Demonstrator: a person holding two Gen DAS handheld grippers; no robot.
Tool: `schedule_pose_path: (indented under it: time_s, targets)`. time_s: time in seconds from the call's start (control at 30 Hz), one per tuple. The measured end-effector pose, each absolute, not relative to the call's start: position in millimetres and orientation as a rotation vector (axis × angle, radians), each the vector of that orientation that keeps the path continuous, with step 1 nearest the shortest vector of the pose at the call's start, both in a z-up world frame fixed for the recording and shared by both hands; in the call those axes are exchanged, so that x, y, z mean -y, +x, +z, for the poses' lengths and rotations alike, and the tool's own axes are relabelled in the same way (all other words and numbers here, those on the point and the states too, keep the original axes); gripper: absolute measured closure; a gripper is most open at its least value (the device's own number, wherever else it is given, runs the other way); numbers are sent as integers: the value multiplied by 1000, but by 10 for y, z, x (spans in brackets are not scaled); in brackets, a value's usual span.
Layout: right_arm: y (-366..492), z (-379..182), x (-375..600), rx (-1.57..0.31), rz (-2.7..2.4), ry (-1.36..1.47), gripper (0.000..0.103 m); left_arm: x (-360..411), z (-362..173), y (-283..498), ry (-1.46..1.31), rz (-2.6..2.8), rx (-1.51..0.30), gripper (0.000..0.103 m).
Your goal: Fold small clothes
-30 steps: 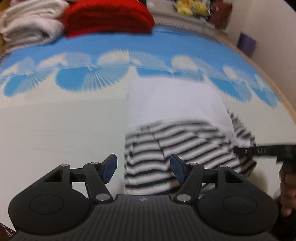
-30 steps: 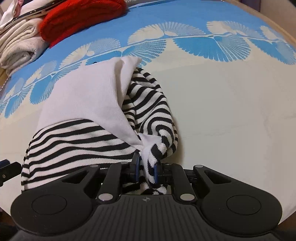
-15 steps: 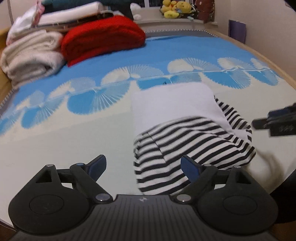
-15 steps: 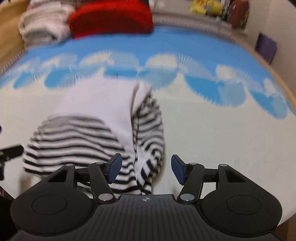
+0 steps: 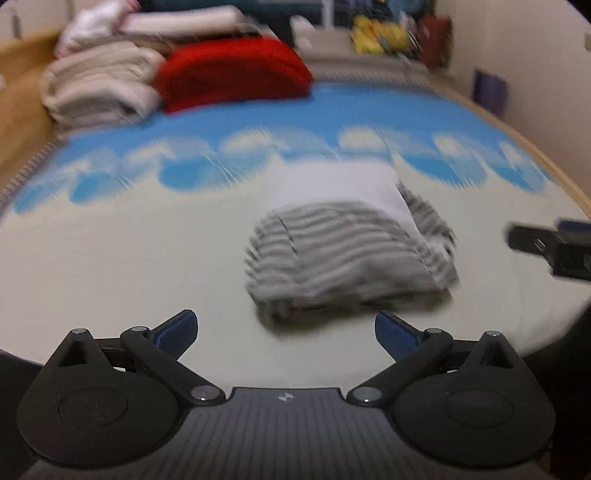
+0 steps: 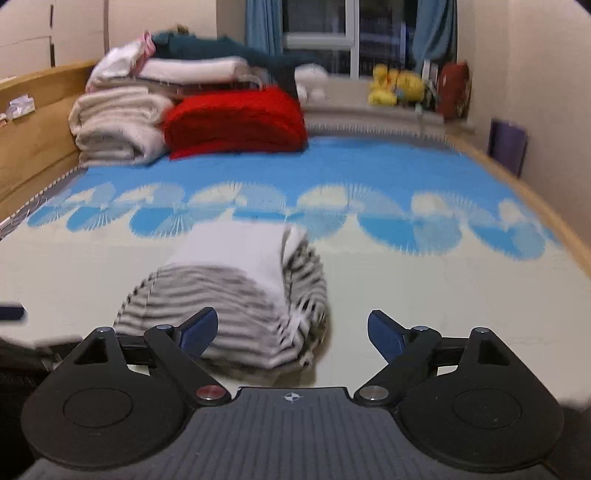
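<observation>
Both the left gripper (image 5: 286,328) and right gripper (image 6: 291,328) are opening empty above the folded striped garment (image 6: 236,295) lying on the bed sheet (image 6: 443,295), whose blurred right edge is possibly bunching and risking unfolding.

Likely a home bedroom, bed (image 6: 258,173), folded blankets (image 6: 118,125), curtained window (image 6: 317,22)

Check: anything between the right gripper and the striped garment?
Nothing visible. The striped garment lies on the bed sheet just ahead of the right gripper, toward its left finger. The jaws are opening, nothing between them. The red blanket sits far behind.
</observation>
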State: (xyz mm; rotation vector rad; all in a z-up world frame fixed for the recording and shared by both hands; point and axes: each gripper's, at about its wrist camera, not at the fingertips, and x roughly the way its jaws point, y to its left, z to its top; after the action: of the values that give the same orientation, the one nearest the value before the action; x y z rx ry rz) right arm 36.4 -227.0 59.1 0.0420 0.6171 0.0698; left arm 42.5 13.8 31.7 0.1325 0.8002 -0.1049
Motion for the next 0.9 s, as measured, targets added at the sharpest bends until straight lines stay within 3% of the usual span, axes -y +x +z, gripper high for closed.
schedule_pose_path:
  time_s: [0.13,0.9]
  targets:
    - [383,550,2256,-606,46,21,14,-100,338,476,171,-89,-709,1]
    - [457,411,2241,-665,27,49,14,-303,208,695,4,-43,-814,1]
